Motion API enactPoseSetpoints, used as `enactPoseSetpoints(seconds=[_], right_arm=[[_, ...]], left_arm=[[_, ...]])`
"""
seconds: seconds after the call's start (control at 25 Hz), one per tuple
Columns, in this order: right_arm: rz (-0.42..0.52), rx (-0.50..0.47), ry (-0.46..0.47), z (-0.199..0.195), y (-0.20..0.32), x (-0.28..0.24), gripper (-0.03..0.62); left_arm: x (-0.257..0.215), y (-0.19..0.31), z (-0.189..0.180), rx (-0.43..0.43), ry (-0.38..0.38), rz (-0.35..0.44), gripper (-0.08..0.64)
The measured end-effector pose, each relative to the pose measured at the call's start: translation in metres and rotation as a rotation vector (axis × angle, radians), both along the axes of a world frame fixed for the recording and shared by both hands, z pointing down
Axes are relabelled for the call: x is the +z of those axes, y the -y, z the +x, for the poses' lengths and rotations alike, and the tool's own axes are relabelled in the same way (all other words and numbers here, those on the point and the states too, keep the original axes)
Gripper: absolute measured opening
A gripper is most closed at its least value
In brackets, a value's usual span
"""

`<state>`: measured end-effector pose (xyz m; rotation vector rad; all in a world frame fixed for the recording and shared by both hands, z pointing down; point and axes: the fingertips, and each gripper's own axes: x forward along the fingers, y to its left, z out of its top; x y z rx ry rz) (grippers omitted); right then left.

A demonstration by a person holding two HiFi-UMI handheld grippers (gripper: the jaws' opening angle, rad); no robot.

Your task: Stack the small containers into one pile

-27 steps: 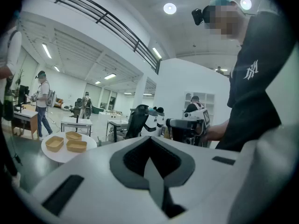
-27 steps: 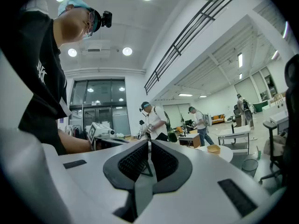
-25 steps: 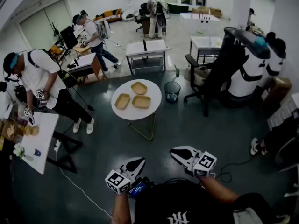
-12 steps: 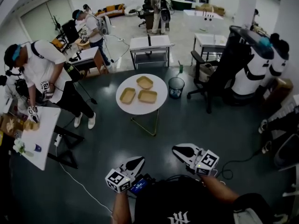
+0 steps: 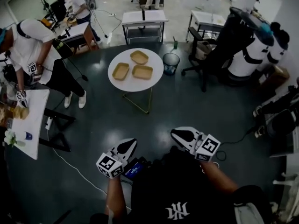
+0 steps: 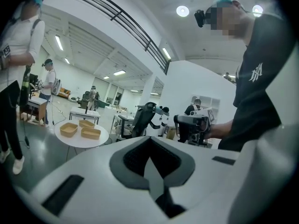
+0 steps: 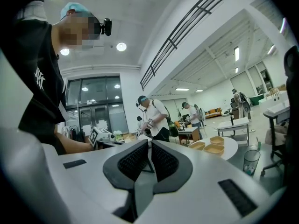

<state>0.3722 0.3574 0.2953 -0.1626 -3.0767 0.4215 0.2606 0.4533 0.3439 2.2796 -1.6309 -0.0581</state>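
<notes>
Three shallow tan containers lie side by side, unstacked, on a round white table [image 5: 122, 84] far ahead on the dark floor: one on the left [image 5: 121, 71], one at the back [image 5: 139, 57], one on the right [image 5: 142, 72]. My left gripper [image 5: 130, 143] and right gripper [image 5: 176, 133] are held close to my body, well short of the table, both shut with nothing in them. The left gripper view shows the containers [image 6: 68, 129] small at left beyond the shut left gripper [image 6: 149, 143]. In the right gripper view they [image 7: 215, 149] sit at right past the right gripper [image 7: 149, 143].
A mesh bin [image 5: 171, 63] stands right of the round table, with an office chair [image 5: 205, 62] beyond it. Desks [image 5: 142, 18] stand behind. A person [image 5: 32, 45] bends over a white table [image 5: 25, 125] at left. A cable [image 5: 70, 164] trails on the floor.
The round table has slid up and left in the head view as the camera tilted down. Both grippers sit slightly higher in frame, still shut and empty.
</notes>
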Motion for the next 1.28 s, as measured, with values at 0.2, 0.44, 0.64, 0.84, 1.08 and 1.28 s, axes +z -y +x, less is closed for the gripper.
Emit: enactPoseSetpoints(seconds=[0.2,0.44,0.64,0.84,1.08,1.28], right_arm=[[-0.038,-0.004,-0.030,-0.012,0.020,0.018,0.046],[-0.061,-0.037,-0.003,-0.065,0.060,0.024,0.046],[-0.069,-0.083,0.018,-0.109,0.111,0.019,0.046],[-0.073,-0.126,0.021,-0.140,0.168,0.010,0.046],[-0.097,-0.153,0.037,-0.172,0.214,0.013,0.046],[-0.139,-0.106,0.023,-0.192,0.245,0.031,0.046]], left_arm=[[0.007,0.008,-0.019,-0.037,-0.006,-0.025,0.002],[0.010,0.029,-0.067,-0.096,0.017,-0.071,0.002],[0.002,0.076,-0.106,-0.132,0.046,-0.099,0.002],[-0.024,0.135,-0.136,-0.173,0.079,-0.104,0.002],[-0.027,0.189,-0.168,-0.166,0.121,-0.126,0.002],[-0.024,0.230,-0.198,-0.078,0.174,-0.148,0.002]])
